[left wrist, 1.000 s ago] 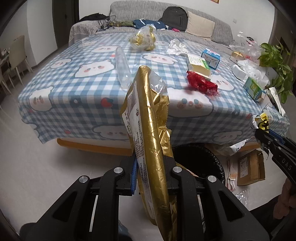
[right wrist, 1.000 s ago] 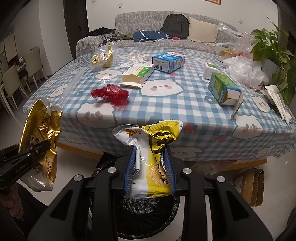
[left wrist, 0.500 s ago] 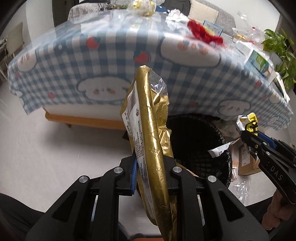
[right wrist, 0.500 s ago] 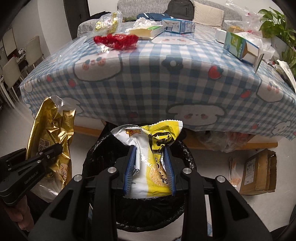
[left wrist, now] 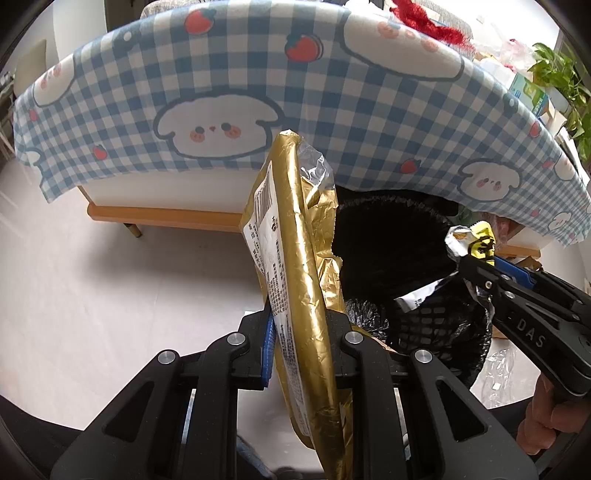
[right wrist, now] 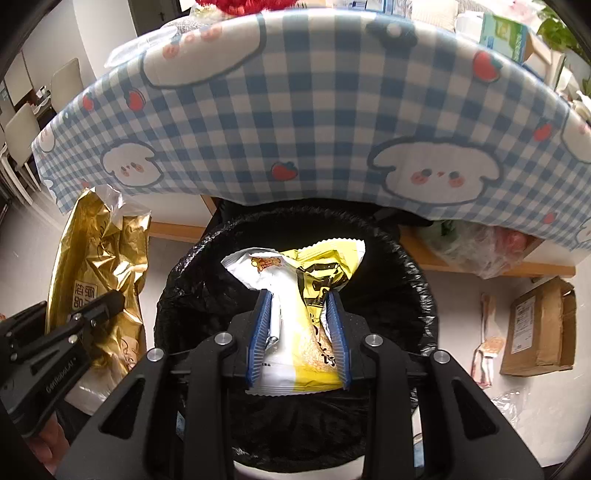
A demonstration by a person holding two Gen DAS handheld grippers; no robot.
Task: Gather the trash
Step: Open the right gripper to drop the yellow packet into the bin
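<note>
Gold foil bag (left wrist: 295, 295) pinched edge-on in the left gripper (left wrist: 301, 343), jaws pressed onto it; long axis runs up and away from the jaws, torn clear top pointing toward the desk edge. It hangs just beside the bin (left wrist: 399, 258), left of the rim, not over the opening as far as the right view shows. Yellow-white wrapper (right wrist: 295, 317) pinched in the right gripper (right wrist: 297, 343), jaws clamped on its lower half, long axis along the fingers, serrated top edge fanned out and pointing away toward the desk. This one sits right over the bin mouth, black liner all around it.

Progress, judging by layout: two pieces lifted and brought to the bin, neither dropped yet. Release of both is left; gold bag likely needs to shift right first.

Further off: checked cloth (right wrist: 314, 122) draping the desk, and more litter on top, red crumpled piece (left wrist: 428, 22), green carton (right wrist: 504, 33), other bits too squashed by the lens to name. So plenty left to collect. Cardboard box (right wrist: 539, 328) and scraps on the floor right of the bin.
</note>
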